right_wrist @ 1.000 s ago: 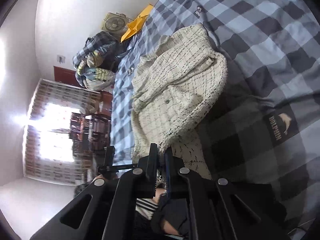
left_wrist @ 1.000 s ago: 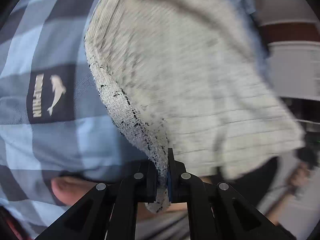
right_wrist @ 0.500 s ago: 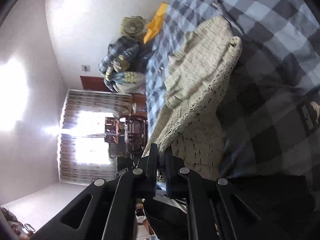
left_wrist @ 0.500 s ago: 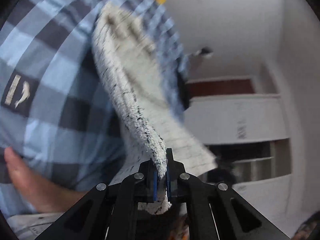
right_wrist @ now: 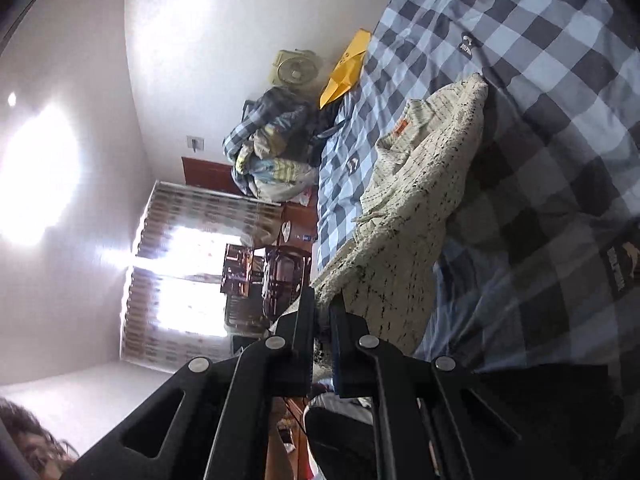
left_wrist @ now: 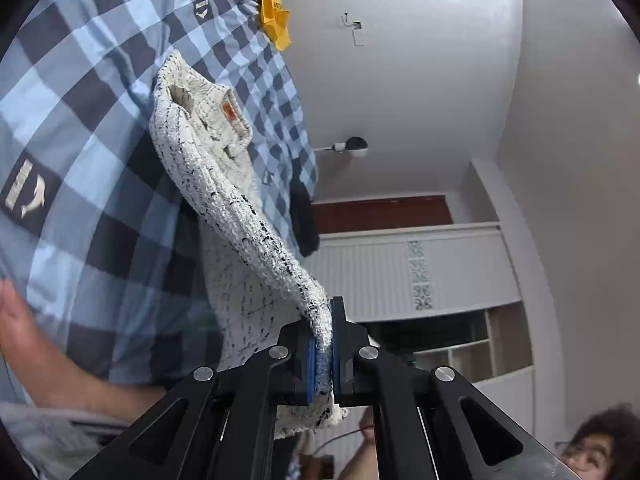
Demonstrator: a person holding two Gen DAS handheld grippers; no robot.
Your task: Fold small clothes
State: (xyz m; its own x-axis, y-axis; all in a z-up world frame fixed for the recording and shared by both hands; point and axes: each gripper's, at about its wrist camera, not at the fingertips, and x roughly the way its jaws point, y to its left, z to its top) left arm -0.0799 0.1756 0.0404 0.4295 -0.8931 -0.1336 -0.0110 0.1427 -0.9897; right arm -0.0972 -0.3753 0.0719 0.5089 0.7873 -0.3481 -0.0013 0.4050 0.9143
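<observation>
A small cream knit jacket (left_wrist: 224,184) flecked with black, with an orange neck label, is lifted by its lower edge off a blue and grey checked bedsheet (left_wrist: 80,92). My left gripper (left_wrist: 323,344) is shut on one corner of the hem, the fabric pinched between its blue pads. My right gripper (right_wrist: 322,320) is shut on the other corner of the same jacket (right_wrist: 416,208). The collar end still lies on the sheet (right_wrist: 560,80), and the cloth hangs stretched between it and both grippers.
A yellow cloth (left_wrist: 276,12) lies at the bed's far end beside a pile of bedding (right_wrist: 268,148) and a small fan (right_wrist: 294,68). A person's bare arm (left_wrist: 44,356) rests at the lower left. A white wardrobe (left_wrist: 420,272) and a bright window (right_wrist: 180,276) stand beyond the bed.
Both grippers have risen with the jacket's hem, lifting it off the sheet. The left view has swung up from the bedsheet to show the wall and wardrobe.
</observation>
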